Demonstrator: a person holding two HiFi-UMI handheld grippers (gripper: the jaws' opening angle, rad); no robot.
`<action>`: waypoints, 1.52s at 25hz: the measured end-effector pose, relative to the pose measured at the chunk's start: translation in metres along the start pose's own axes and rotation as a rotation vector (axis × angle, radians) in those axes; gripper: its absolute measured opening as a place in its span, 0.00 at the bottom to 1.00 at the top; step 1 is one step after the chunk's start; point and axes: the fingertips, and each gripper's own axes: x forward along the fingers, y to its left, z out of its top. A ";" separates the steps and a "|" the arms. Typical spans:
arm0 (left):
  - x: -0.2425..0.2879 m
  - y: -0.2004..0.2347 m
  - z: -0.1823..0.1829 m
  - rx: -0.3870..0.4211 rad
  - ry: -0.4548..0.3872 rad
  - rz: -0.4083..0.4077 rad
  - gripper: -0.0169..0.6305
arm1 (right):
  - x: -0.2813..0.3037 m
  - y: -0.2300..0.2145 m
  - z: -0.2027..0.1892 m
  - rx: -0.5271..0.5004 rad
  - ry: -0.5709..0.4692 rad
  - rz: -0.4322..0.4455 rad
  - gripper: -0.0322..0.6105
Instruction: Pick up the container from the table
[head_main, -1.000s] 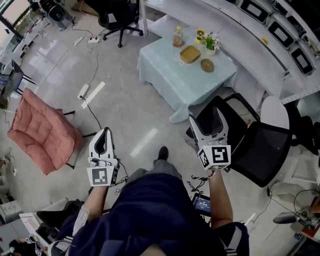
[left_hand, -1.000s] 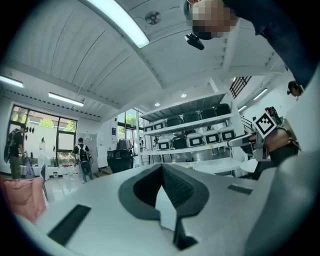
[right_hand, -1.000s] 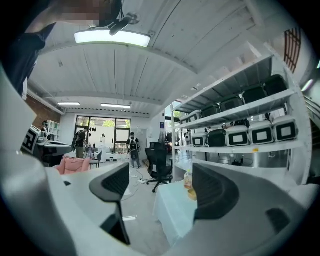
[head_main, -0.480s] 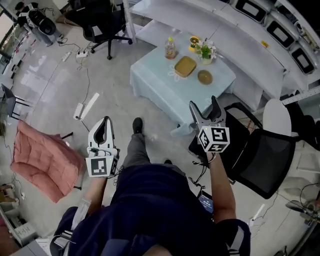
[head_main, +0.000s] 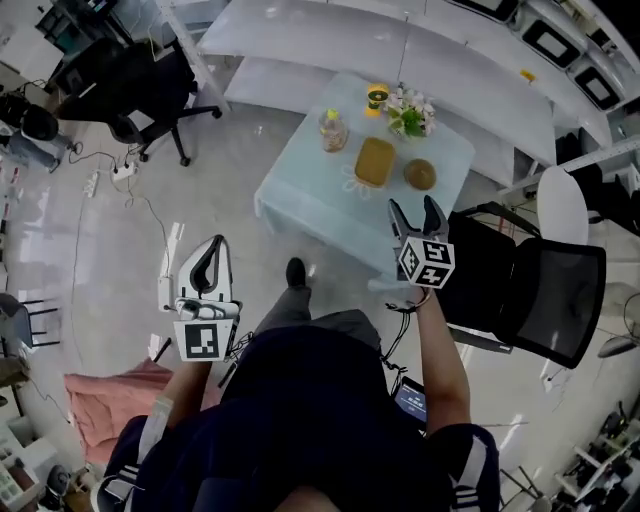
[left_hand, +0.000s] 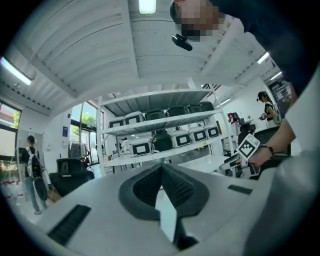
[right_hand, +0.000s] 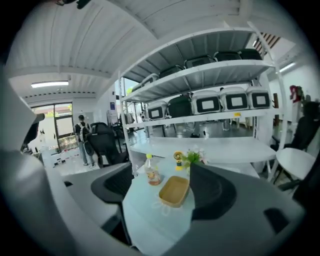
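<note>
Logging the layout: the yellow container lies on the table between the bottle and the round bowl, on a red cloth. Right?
Not quite: the cloth is pale blue, as the head view shows. The container does lie between the bottle and the bowl.

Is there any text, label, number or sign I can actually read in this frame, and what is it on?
No text here can be read.
Label on the bottle: too small to read.
Print on the yellow cup: too small to read.
Blue wall sign: blurred, unreadable.
</note>
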 end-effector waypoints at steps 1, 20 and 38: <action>0.012 0.010 0.000 0.003 -0.003 -0.017 0.03 | 0.014 -0.002 -0.003 0.016 0.014 -0.024 0.62; 0.130 0.040 -0.047 0.012 0.121 -0.121 0.03 | 0.153 -0.070 -0.099 0.133 0.322 -0.173 0.48; 0.177 0.034 -0.076 0.053 0.236 -0.110 0.03 | 0.212 -0.108 -0.170 0.221 0.513 -0.123 0.28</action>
